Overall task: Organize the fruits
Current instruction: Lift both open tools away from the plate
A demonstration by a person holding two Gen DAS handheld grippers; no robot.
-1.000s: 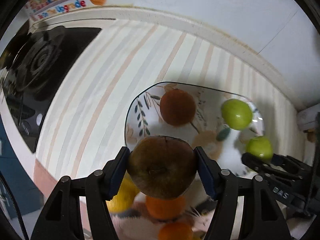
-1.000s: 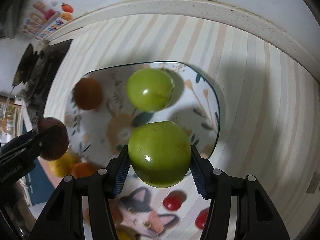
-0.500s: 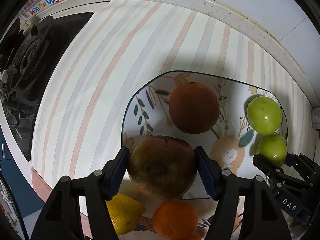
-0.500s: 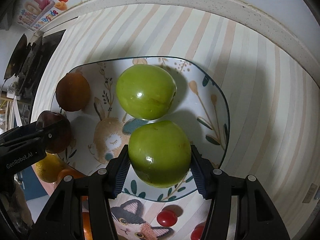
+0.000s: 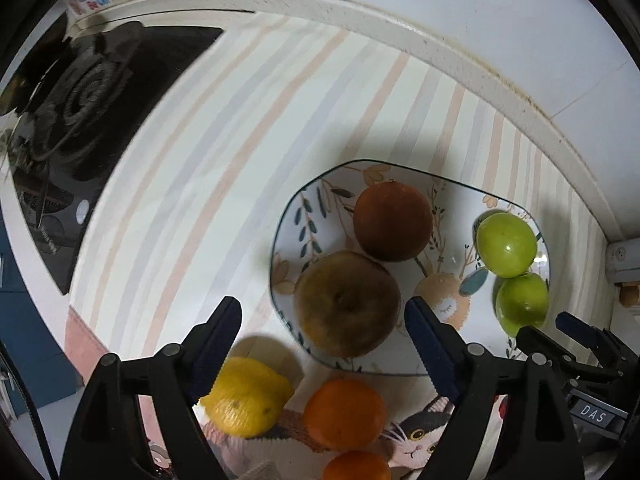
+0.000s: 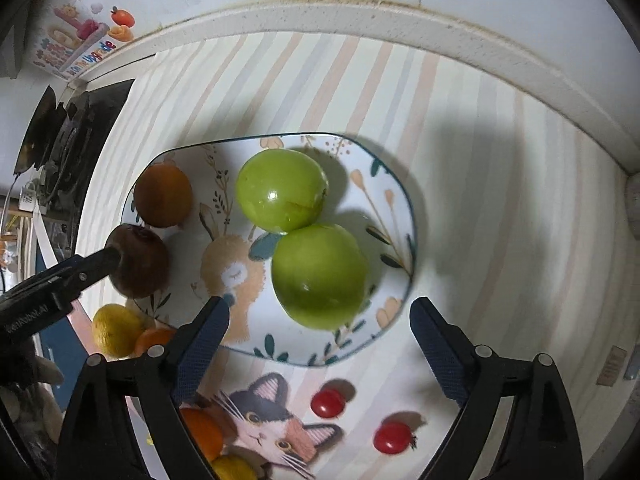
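A patterned plate (image 5: pixel 440 196) (image 6: pixel 396 184) lies on the striped counter. On it rest a brown apple (image 5: pixel 347 304) (image 6: pixel 140 261), a dark orange fruit (image 5: pixel 393 221) (image 6: pixel 163 195) and two green apples (image 6: pixel 281 195) (image 6: pixel 320 276), also in the left wrist view (image 5: pixel 506 245) (image 5: pixel 522 304). My left gripper (image 5: pixel 322 334) is open just behind the brown apple. My right gripper (image 6: pixel 319 326) is open behind the nearer green apple. A lemon (image 5: pixel 245 397), two oranges (image 5: pixel 344 414) (image 5: pixel 356 465) and two cherry tomatoes (image 6: pixel 328 403) (image 6: pixel 393 438) lie off the plate.
A cat-print mat (image 6: pixel 276 436) lies under the loose fruit near me. A black gas stove (image 5: pixel 80 120) is to the left. A white wall edge (image 6: pixel 400 20) bounds the counter behind the plate, with a corner at the right.
Both grippers have opened. The brown apple and the green apple now rest on the plate, and both grippers have drawn back slightly.
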